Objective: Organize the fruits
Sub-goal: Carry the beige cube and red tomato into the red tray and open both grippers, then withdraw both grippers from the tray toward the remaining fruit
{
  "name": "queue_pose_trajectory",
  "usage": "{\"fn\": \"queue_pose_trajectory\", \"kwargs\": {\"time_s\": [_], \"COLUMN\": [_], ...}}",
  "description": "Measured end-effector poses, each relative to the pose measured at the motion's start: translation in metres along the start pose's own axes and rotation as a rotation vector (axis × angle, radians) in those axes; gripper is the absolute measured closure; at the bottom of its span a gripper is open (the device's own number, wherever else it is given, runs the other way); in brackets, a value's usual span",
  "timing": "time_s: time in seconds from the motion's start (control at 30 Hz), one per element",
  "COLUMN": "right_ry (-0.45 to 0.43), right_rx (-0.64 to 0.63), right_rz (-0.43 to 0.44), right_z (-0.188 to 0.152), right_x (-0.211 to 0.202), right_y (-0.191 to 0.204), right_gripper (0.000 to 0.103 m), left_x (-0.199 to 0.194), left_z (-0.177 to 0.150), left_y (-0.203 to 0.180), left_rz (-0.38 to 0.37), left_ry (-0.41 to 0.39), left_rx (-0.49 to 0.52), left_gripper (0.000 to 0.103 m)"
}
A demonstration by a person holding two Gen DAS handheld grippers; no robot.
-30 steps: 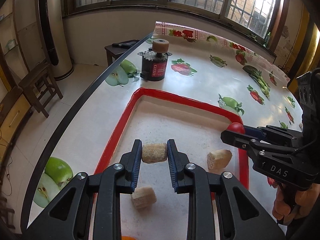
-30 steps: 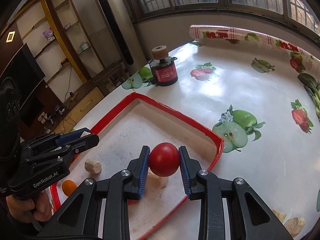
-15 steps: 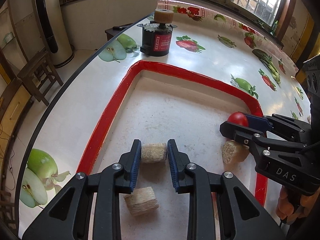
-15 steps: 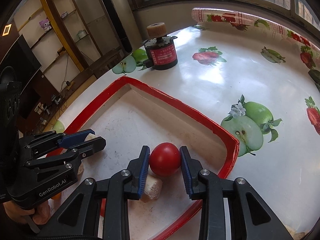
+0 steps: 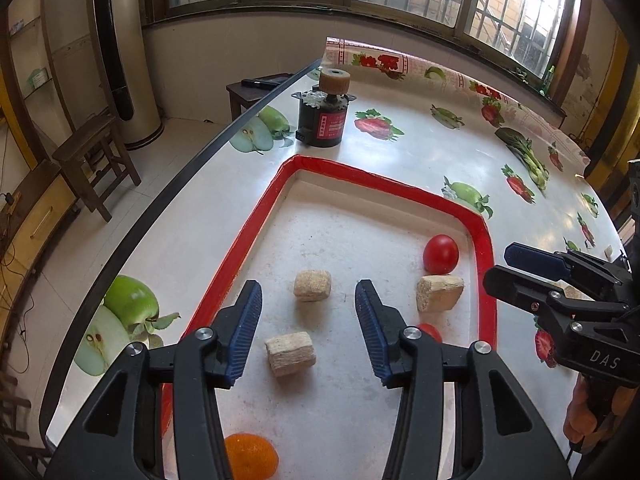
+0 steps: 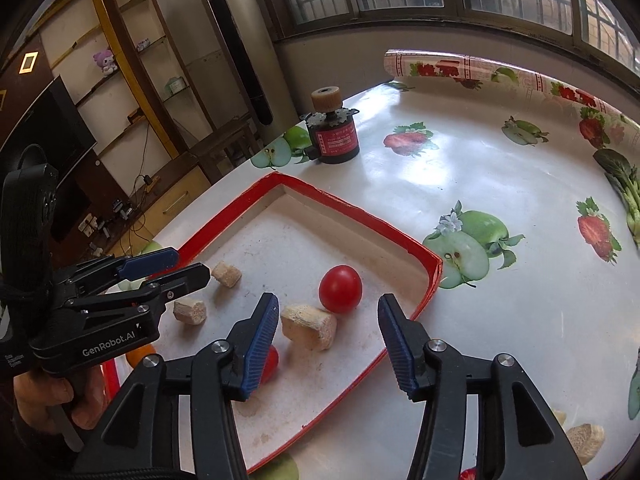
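A red-rimmed white tray (image 5: 482,236) (image 6: 352,212) lies on the fruit-print table. In it rest a red tomato (image 5: 440,254) (image 6: 340,289), three tan bread-like chunks (image 5: 312,285) (image 5: 290,354) (image 5: 439,293), a second small red fruit (image 5: 430,331) (image 6: 269,364) and an orange (image 5: 250,456). My left gripper (image 5: 308,316) is open and empty, just short of the nearest chunk. My right gripper (image 6: 328,332) is open and empty, above the tomato and a chunk (image 6: 309,327).
A black motor with a tan roller (image 5: 323,114) (image 6: 334,130) stands beyond the tray near the table's left edge. More tan chunks (image 6: 584,438) lie on the table at the lower right. A wooden stool (image 5: 96,156) stands on the floor to the left.
Both grippers have opened. The left let go of a tan chunk and the right let go of the tomato; both now lie in the tray. Both grippers have pulled back.
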State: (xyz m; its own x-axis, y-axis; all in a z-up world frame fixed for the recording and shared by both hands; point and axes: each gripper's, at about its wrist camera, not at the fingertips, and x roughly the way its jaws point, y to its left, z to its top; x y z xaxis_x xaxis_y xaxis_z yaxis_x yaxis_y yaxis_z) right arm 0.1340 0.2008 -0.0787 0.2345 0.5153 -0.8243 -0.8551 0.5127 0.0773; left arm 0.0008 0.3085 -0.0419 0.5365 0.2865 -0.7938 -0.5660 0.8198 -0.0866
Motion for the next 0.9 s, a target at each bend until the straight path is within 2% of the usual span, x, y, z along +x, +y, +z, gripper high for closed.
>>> {"fn": "queue_pose_trajectory", "kwargs": {"time_s": [0.33,0.9], "right_ry": [-0.055,-0.093], "right_rx": [0.012,0.078], "right_rz": [-0.007,-0.082], "right_z": [-0.03,-0.079], "right_x": [-0.057,-0.116], "right_y": [0.0,-0.033], "right_gripper": [0.049,0.049], "left_x": [-0.028,-0.056], "left_z": [-0.017,-0.039], "left_y": [-0.018,-0.053], "left_rz": [-0.041,-0.084], "left_ry": [-0.035,-0.049], "left_rx": [0.02,0.067], "left_gripper": [0.056,0.056]}}
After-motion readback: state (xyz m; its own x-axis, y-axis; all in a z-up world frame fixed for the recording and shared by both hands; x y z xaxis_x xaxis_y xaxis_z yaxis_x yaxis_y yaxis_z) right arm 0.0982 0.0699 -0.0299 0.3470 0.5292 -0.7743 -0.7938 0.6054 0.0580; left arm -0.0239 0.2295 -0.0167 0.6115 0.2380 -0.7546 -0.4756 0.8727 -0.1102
